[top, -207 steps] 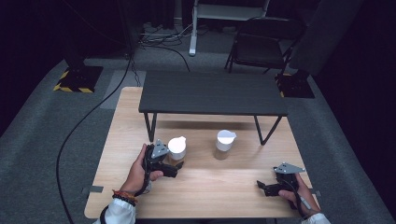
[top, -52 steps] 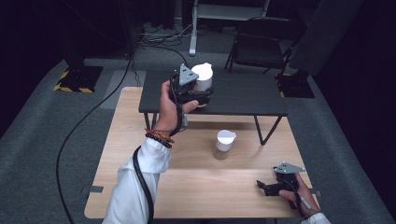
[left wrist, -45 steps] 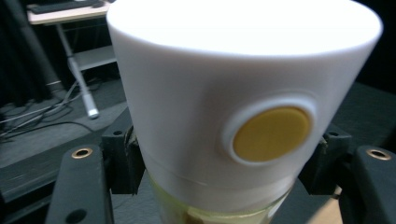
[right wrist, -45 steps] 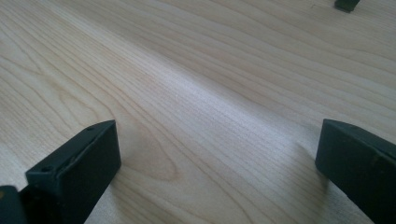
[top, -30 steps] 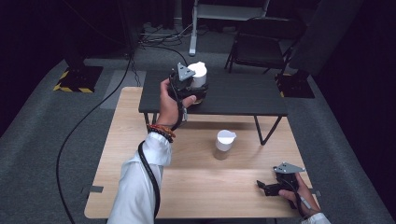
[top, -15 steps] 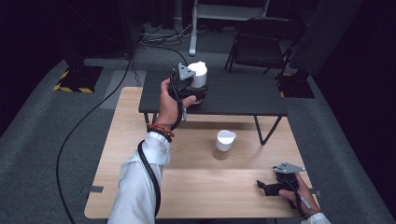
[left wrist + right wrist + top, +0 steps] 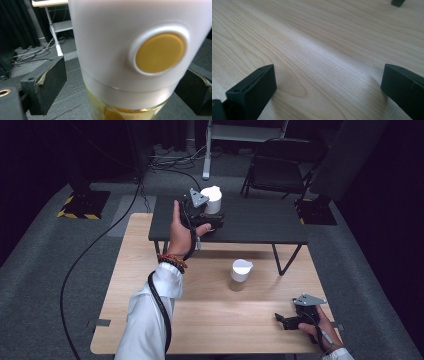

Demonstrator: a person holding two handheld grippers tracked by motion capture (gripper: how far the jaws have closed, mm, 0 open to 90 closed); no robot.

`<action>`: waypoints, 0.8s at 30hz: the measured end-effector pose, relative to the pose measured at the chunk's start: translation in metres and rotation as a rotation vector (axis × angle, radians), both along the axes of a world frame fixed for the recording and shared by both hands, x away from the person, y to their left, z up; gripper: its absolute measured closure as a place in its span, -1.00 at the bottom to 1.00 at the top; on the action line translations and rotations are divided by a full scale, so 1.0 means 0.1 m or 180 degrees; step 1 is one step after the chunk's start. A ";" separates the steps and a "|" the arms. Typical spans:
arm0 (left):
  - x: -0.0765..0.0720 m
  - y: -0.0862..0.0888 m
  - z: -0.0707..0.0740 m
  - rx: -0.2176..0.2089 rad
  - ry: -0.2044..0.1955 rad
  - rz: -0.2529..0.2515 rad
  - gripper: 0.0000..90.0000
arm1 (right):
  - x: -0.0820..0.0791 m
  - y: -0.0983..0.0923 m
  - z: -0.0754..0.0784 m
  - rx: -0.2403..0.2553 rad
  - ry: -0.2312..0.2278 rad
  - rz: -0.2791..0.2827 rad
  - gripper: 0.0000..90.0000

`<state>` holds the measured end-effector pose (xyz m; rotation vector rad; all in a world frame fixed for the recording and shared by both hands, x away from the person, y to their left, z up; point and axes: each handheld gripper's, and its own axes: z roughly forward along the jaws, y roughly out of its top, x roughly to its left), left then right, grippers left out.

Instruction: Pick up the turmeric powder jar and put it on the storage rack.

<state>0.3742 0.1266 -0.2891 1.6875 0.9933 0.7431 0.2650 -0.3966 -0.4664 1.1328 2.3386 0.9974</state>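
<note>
A bottle with a white cap (image 7: 212, 199) stands on the black raised shelf (image 7: 260, 225) near its left end. In the left gripper view the bottle (image 7: 130, 50) shows a yellow round button and yellowish liquid below the cap. My left gripper (image 7: 214, 215) sits around it. Its jaws have just been opening and now stand apart from the bottle's sides, so the gripper is open with the bottle between them. My right gripper (image 7: 281, 320) rests on the wooden table (image 7: 150, 285) at the front right, open (image 7: 327, 87), with bare wood between its jaws.
A second white-capped bottle (image 7: 240, 274) stands on the wooden table in front of the shelf. The shelf's black legs (image 7: 285, 262) come down beside it. A dark chair (image 7: 280, 165) and a white stand are behind, and a cable (image 7: 90, 255) lies on the grey floor at left.
The left hand lifted the bottle from the wooden table to the black shelf and lowered it there, then kept still over the last second. The right gripper has not moved.
</note>
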 end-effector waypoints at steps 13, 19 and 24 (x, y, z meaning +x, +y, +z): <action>-0.13 -0.05 0.11 0.0210 -0.0117 0.0095 -0.98 | 0.00 0.00 0.00 -0.0001 -0.0001 0.0000 -1.00; -0.24 -0.02 0.15 0.0233 -0.0221 0.0110 -0.98 | 0.00 0.00 0.00 -0.0001 -0.0001 0.0001 -1.00; -0.36 0.02 0.14 0.0248 -0.0368 0.0035 -0.99 | 0.00 0.00 0.00 -0.0002 0.0000 0.0002 -1.00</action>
